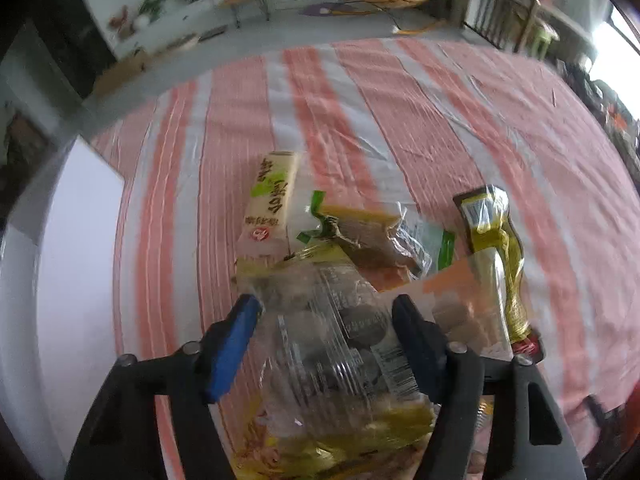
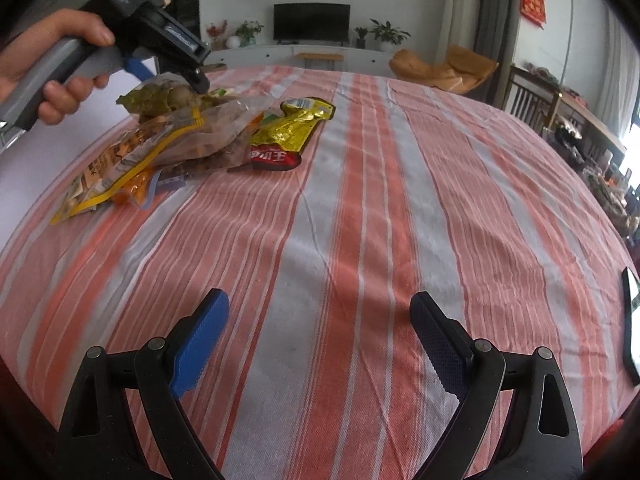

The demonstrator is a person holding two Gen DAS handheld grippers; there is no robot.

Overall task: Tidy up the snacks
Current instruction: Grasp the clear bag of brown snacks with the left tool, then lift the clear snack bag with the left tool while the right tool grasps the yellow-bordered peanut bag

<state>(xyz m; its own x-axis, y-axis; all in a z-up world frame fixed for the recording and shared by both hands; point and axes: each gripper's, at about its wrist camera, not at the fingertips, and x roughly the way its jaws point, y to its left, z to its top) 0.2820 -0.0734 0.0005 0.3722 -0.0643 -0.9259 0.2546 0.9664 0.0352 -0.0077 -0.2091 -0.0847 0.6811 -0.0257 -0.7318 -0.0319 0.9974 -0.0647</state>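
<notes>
- the left gripper is part-way closed, its blue and black pads pinching the sides of a clear crinkled packet with yellow-green ends and dark rounded pieces inside; the packet bulges between the fingers.
- in the right wrist view that same gripper hangs above the snack pile, a hand wrapped round its grey handle, the packet dangling from its tips.
- just beyond the held packet lies a heap of snacks: a pale flat packet with green print, a clear wrapper with green edges over brown contents, and a long glossy gold pouch with a red end.
- an orange-and-clear bag lies beside the black finger; whether they touch cannot be told.
- the right gripper stands spread wide, blue pad and dark textured pad well apart, nothing between them but cloth.
- the striped tablecloth, woven and ribbed in salmon, white and grey bands, is lightly wrinkled.
- the pile sits near the cloth's far left edge, well apart from the right gripper.
- a flat black slab with a shiny face lies at the right edge.
</notes>
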